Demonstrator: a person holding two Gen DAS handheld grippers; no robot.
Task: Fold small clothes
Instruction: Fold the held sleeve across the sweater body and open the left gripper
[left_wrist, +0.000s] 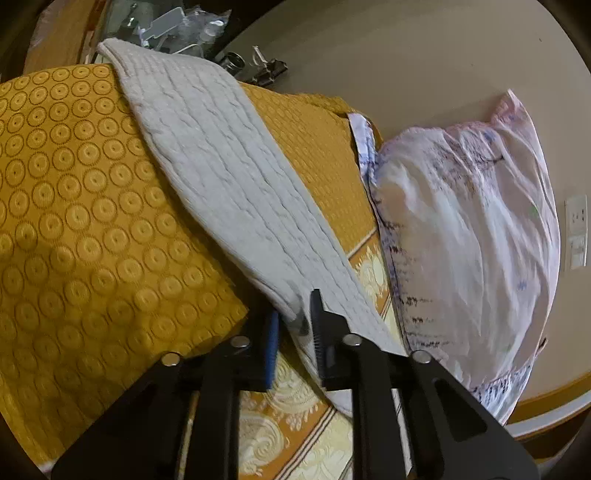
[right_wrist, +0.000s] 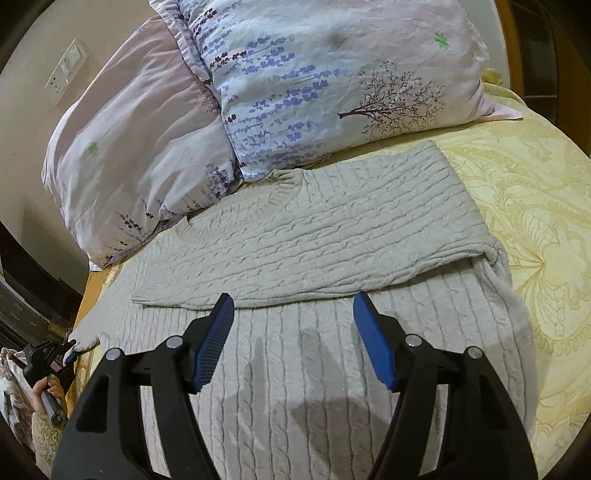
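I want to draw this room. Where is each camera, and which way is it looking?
Left wrist: sits on the left gripper, looking along the sweater's sleeve, which it pinches, over a mustard cover.
Right wrist: sits on the open right gripper, hovering over the sweater, facing the pillows; a hand shows at left.
Shared: sweater, pillows, left gripper.

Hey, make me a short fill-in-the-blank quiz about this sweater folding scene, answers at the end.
1. The left gripper is shut on the sweater's ____.
2. The right gripper hovers over the grey sweater with its jaws ____.
3. The pillows lie beyond the sweater's ____.
4. The gripper pads are coloured ____.

Answers: sleeve; open; neckline; blue
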